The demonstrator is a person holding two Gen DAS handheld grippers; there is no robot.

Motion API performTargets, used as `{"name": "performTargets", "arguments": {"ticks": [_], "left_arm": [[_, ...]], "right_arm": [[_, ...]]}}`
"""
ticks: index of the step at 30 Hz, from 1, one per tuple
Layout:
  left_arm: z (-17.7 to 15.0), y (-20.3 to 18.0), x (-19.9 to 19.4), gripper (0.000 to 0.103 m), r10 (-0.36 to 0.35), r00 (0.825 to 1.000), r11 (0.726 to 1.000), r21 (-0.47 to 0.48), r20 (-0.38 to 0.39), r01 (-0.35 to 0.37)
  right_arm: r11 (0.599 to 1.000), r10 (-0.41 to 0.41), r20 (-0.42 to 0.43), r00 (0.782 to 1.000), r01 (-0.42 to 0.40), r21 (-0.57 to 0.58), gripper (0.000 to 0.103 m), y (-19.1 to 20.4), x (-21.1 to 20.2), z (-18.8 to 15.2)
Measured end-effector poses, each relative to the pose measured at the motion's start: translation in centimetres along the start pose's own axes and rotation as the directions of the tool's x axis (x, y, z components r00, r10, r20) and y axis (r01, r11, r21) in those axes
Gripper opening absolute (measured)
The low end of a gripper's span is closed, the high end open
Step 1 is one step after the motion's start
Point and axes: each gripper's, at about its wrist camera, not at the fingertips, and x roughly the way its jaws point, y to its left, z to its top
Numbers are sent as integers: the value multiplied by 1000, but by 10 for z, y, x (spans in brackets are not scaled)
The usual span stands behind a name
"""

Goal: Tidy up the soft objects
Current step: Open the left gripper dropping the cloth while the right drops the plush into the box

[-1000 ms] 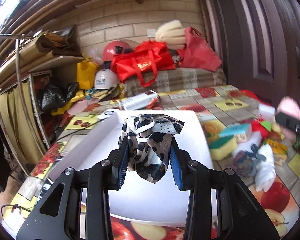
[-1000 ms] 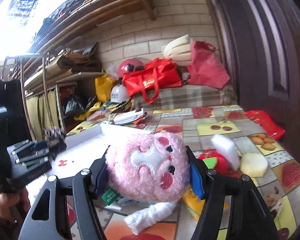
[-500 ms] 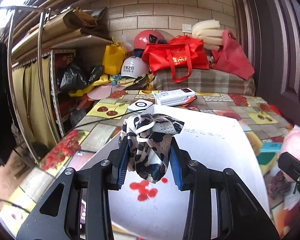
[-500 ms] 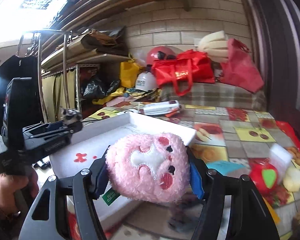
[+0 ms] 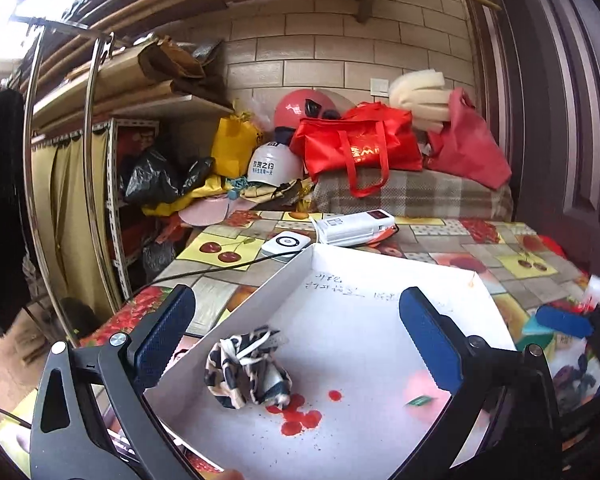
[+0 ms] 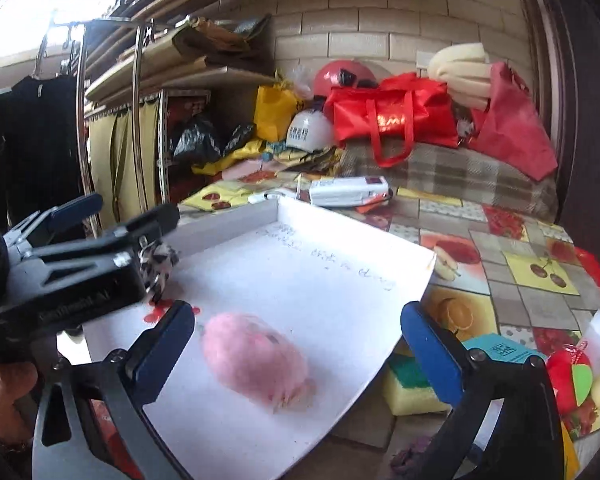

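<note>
A black-and-white patterned cloth [image 5: 247, 372] lies crumpled on the floor of the white box [image 5: 360, 320], below my left gripper [image 5: 296, 336]. Its jaws are opening and stand wide, touching nothing. A pink plush toy [image 6: 256, 360], blurred, lies in the same white box [image 6: 320, 264] beneath my right gripper [image 6: 298, 342]. Those jaws are also opening, and the pads are clear of the toy. In the right wrist view the left gripper [image 6: 120, 210] hovers at the box's left side above the cloth [image 6: 158, 264]. In the left wrist view the plush [image 5: 420, 384] is a pink smear.
Right of the box lie a yellow-green sponge [image 6: 412, 392], a teal sponge [image 6: 500, 352] and a red apple toy [image 6: 568, 376]. Behind it sit a white charger [image 5: 356, 228], a round white device [image 5: 286, 242] and a black cable. Further back are a red bag [image 5: 356, 148], helmets and shelves.
Both grippers went from shut to wide open. The patterned cloth dropped from the left one and the pink plush from the right one into the white box.
</note>
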Motion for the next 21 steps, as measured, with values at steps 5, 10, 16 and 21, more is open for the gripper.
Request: {"name": "performTargets", "arguments": {"ticks": [5,10,16,21], "left_arm": [[2,11,8,103,-12,1000,998,-66,-1,12],[2,1,16,103,-11,1000,999,-43,-26,10],[1,-30,17,103,-15,1000,998,61,-18,16],[1,-60,28,103,-72,996,993,86,-54,76]], "right_arm": [[997,-63,-159,985,54,-63,103,9,28,-2],[980,-128,-152,980,101,-170,103,20,24,-8],[962,-190,-134,973,157,-224,103,6,9,-19],[974,-205,-175,963,182,-137,103,-33,1,-23]]}}
